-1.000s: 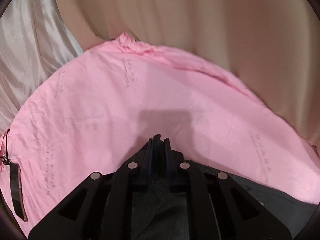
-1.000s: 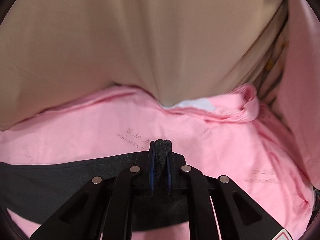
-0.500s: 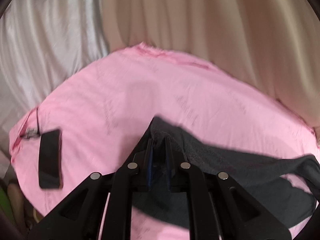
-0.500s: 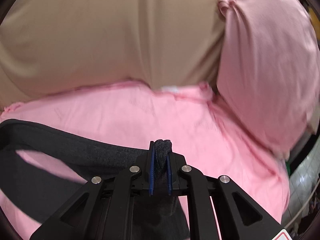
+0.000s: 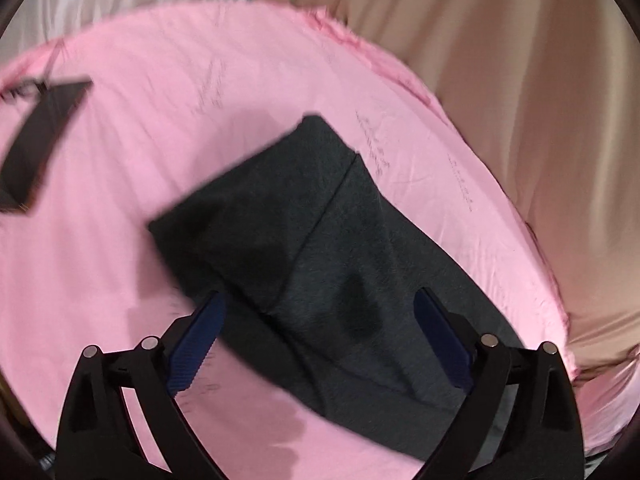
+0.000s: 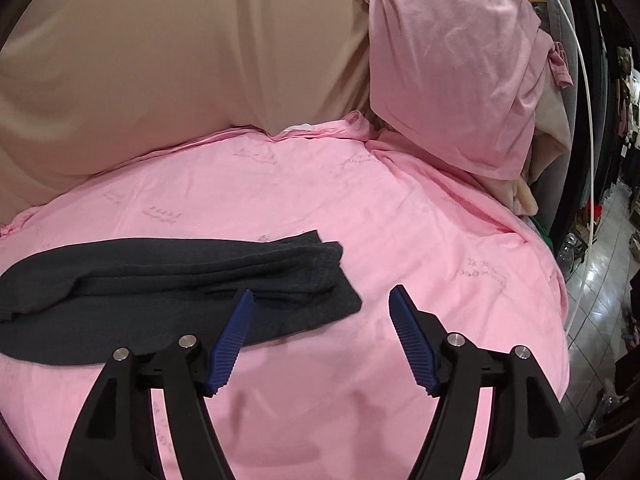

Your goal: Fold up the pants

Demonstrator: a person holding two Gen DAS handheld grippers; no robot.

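Hovering with jaws spread wide over the pants (image 5: pixel 320 248): the left tongs (image 5: pixel 318 300), gripping nothing, pads either side of the cloth's near part. Likewise spread wide and empty: the right tongs (image 6: pixel 322 294), just off the right end of the bundle, above bare pink sheet (image 6: pixel 400 208).

Lying in a dark grey stack on the bed, well inside the sheet's edges, layers doubled over one another. Looks close to finished, judging by the compact shape.

Risks from here:

- Catching only the top layer on the next pinch. Several loose edges stacked at the right end in the right wrist view; closing on one alone would peel the stack open instead of carrying it over.
- Pinching sheet along with the garment. Soft, wrinkled bedding directly beneath, so a deep bite would drag pink cloth up and skew the fold.
- Uneven lift. One side rising before the other would twist the bundle and slide the upper layers off the lower.
- Lopsided fold line. Upper layers at the right end not flush with the bottom one; folding again without squaring would leave a ragged edge.
- Snagging the black flat object (image 5: pixel 40 136) at the far left of the sheet, possibly a phone on a cord, though too blurred to say; well apart from the garment now, only a worry on a wide leftward sweep.
- Brushing the pillow (image 6: pixel 452 60) at the far right on a high swing.
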